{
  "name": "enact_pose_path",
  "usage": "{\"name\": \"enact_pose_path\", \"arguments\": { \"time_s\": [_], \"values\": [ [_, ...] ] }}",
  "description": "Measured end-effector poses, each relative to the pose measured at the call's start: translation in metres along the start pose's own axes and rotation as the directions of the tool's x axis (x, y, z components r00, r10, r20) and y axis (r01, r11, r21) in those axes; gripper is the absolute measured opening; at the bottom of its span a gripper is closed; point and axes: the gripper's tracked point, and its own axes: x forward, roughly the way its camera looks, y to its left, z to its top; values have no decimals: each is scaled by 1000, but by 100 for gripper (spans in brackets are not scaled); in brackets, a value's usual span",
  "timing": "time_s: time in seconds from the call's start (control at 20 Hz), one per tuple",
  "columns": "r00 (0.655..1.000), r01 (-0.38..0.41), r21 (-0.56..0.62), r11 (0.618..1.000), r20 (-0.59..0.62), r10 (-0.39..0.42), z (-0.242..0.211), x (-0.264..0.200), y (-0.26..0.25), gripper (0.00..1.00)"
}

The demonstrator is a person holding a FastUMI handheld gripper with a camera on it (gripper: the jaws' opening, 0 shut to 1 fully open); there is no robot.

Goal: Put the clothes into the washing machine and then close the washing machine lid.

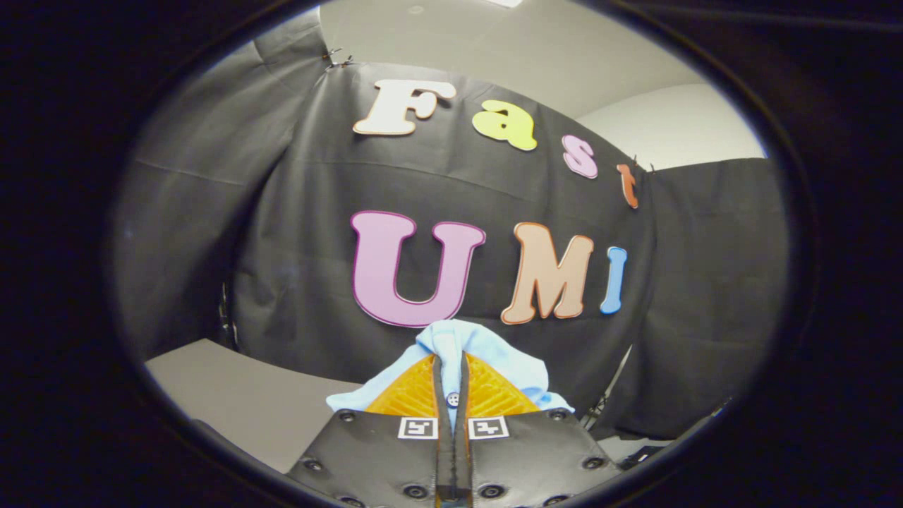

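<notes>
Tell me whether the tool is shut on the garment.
Shut on it: the tool has both fingers pressed together, with the light blue garment pinched between them and bunching out beyond them.

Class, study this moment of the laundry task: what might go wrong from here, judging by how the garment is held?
1. The gripper is shut on the light blue garment, but only a thin fold with a button sits between the fingers; that fold might slip out while it is carried.
2. Loose cloth bunches over and beside the fingertips, so it may snag or drape outside the machine's opening.
3. The gripper faces the booth's black cloth wall, so aiming the drop may be guesswork.
</notes>
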Motion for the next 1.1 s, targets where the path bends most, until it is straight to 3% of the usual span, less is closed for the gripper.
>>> {"name": "enact_pose_path", "arguments": {
  "time_s": [0.3,0.6,0.8,1.05,1.1],
  "values": [
    [999,31,-43,999,-44,-32,-38,31,-25,2],
    [997,48,13,999,-66,-47,-81,53,-49,2],
    [995,35,25,999,-89,-33,-109,69,-48,2],
    [978,-13,11,1000,-206,15,-168,88,-34,1],
    [971,-14,9,1000,-238,16,-185,98,-32,11]
  ]
}}
